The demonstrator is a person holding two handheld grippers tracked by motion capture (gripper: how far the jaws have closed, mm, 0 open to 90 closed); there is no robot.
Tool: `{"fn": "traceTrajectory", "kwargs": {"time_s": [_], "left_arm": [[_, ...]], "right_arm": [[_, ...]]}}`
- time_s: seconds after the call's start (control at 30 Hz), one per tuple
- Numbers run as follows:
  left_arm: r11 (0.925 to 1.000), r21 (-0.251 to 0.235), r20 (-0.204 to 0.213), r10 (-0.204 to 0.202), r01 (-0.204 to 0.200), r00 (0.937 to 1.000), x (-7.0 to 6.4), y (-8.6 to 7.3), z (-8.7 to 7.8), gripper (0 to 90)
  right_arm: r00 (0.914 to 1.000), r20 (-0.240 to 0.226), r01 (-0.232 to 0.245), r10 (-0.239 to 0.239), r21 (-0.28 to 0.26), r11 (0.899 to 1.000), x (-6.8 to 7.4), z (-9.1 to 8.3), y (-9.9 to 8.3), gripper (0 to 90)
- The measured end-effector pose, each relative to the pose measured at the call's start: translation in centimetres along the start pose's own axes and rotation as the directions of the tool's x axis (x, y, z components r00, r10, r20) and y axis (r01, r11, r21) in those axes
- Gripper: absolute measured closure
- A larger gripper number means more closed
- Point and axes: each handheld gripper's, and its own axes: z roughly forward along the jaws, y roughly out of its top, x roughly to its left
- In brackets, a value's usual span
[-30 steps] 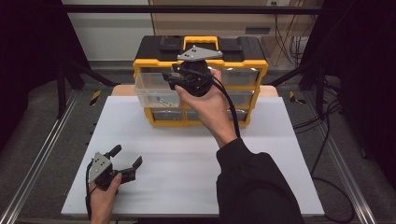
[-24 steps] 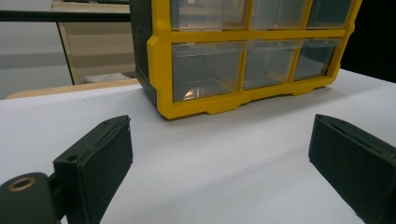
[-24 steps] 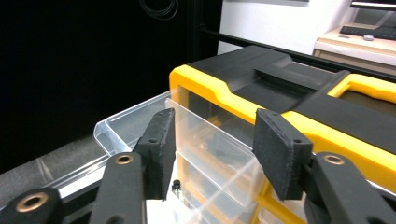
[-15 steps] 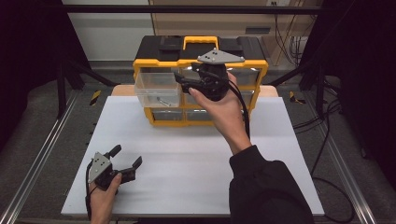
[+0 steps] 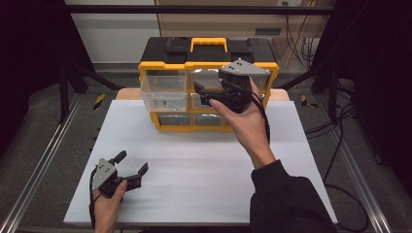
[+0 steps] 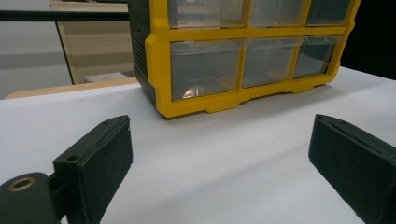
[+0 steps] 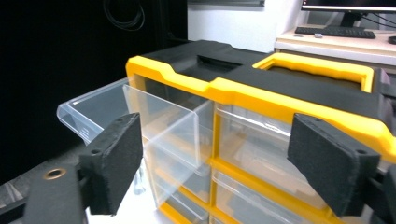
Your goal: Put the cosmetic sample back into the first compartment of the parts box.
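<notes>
**Drawer stands out to the left of the raised right jaws**

Right gripper: jaws wide, empty, held aloft before the upper row of the yellow organiser. Clear drawer, upper left, is pulled out toward the person; its long axis runs front to back, and a small metal piece lies inside. It sits just beside this gripper, leftward. Left gripper: jaws wide, empty, resting low on the white table, well apart from the drawer. Right hand judged nearer.

White table on grey floor — desk, keyboard behind
</notes>
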Motion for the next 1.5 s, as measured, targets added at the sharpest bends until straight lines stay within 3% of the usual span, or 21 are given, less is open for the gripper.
{"fn": "traceTrajectory", "kwargs": {"time_s": [0.23, 0.47, 0.97, 1.2, 1.5], "left_arm": [[0.9999, -0.003, -0.005, -0.011, 0.011, 0.9999, 0.3, 0.0, -0.1, 6.0], [0.9999, -0.005, -0.002, -0.016, 0.016, 0.9999, 0.3, 0.0, 0.0, 6.0], [1.0, 0.002, -0.001, -0.007, 0.007, 1.0, 0.2, -0.1, 0.0, 5.9], [0.9999, 0.003, -0.003, -0.01, 0.01, 0.9999, 0.3, -0.1, 0.0, 5.9], [0.9998, -0.001, -0.015, -0.02, 0.019, 0.9997, 0.7, -0.1, -0.3, 5.9]], "right_arm": [[0.9989, 0.045, 0.012, -0.013, 0.031, 0.999, -0.3, -0.5, -1.1, 9.8], [0.9963, 0.08, 0.029, -0.03, 0.021, 0.999, -1.0, -1.6, -2.7, 7.4], [0.9949, 0.099, 0.019, -0.019, -0.001, 1.0, -3.2, -4.9, -6.0, 3.4], [0.9939, 0.11, -0.001, 0.003, -0.012, 1.0, -3.8, -5.7, -6.9, 3.3], [0.9903, 0.138, 0.01, -0.011, 0.007, 1.0, -4.5, -6.7, -8.0, 2.6]]}}
